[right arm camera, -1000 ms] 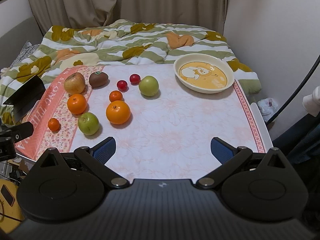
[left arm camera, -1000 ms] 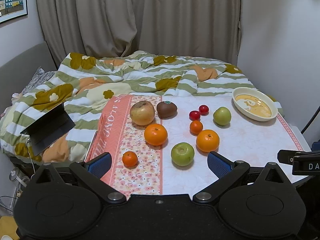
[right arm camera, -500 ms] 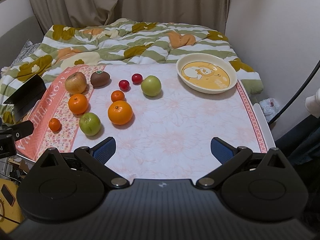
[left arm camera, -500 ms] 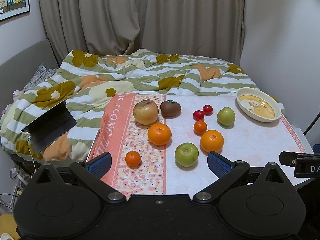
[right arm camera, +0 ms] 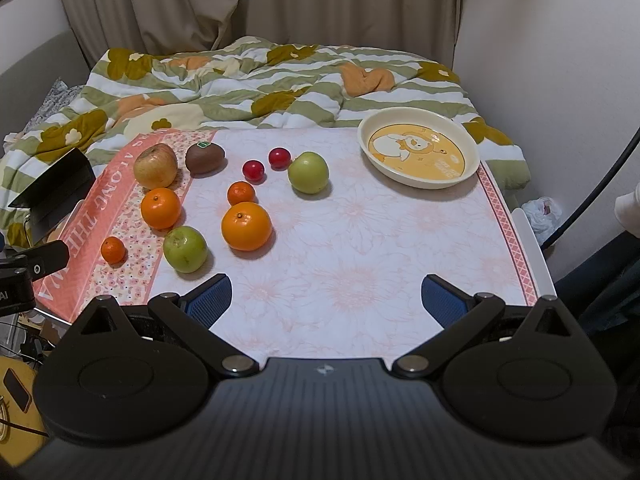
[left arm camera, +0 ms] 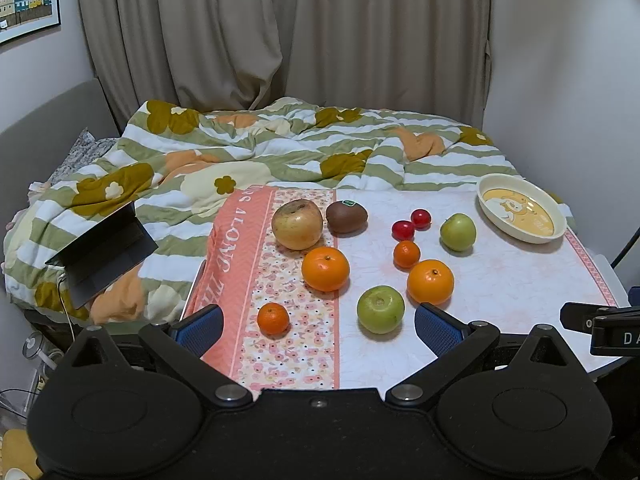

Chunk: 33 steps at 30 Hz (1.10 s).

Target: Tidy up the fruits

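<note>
Several fruits lie on the table's left half: a yellow-brown apple, a kiwi, two red plums, two green apples, two large oranges and two small mandarins. An oval cream dish with a cartoon print sits empty at the far right. My left gripper hangs open above the near edge, close to the near green apple. My right gripper is open over bare tablecloth.
The table wears a pink floral cloth and butts against a bed with a green striped quilt. A dark tablet leans on the quilt at left. A black cable hangs at right. A phone lies on the floor.
Both grippers have tilted up or drawn back a little, so the fruits sit slightly lower in both views. Nothing was grasped and both stay open.
</note>
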Tool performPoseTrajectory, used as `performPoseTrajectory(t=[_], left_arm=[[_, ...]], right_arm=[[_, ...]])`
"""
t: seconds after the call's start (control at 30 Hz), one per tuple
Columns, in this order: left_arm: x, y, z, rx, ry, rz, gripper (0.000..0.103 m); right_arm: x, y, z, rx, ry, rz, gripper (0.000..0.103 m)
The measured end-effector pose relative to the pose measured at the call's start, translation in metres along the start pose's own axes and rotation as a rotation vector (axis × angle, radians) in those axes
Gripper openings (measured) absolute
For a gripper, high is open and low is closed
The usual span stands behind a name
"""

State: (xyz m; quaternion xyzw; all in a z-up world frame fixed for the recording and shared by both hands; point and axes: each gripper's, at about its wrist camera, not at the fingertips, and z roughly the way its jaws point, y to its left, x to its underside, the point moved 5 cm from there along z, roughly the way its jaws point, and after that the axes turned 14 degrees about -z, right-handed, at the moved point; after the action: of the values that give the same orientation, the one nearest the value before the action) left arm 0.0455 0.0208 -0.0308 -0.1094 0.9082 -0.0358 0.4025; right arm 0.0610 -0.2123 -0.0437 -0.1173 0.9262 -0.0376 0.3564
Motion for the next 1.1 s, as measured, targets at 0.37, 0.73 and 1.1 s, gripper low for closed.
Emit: performPoseTrajectory(t=[0.37,0.73,1.1], left_arm=[[-0.0001,-0.0008,0.0002,-0.001,0.001,0.001,0.103],[-0.0004,-0.0008,0.0011,-0.001,0.000,0.001,0.103],[-0.0007,0.0011,0.0008,-0.003,-0.001,0.001,0.103]], right_arm=[[0.0008,0.0009,-0.0009,-0.001,0.000,0.001,0.103],[0.0013,0.0045,-0.0020,-0.003,-0.006,-0.002,0.103],[0.0022,0.0019,-0.0032,-0.003,-0.006,-0.002,0.103]])
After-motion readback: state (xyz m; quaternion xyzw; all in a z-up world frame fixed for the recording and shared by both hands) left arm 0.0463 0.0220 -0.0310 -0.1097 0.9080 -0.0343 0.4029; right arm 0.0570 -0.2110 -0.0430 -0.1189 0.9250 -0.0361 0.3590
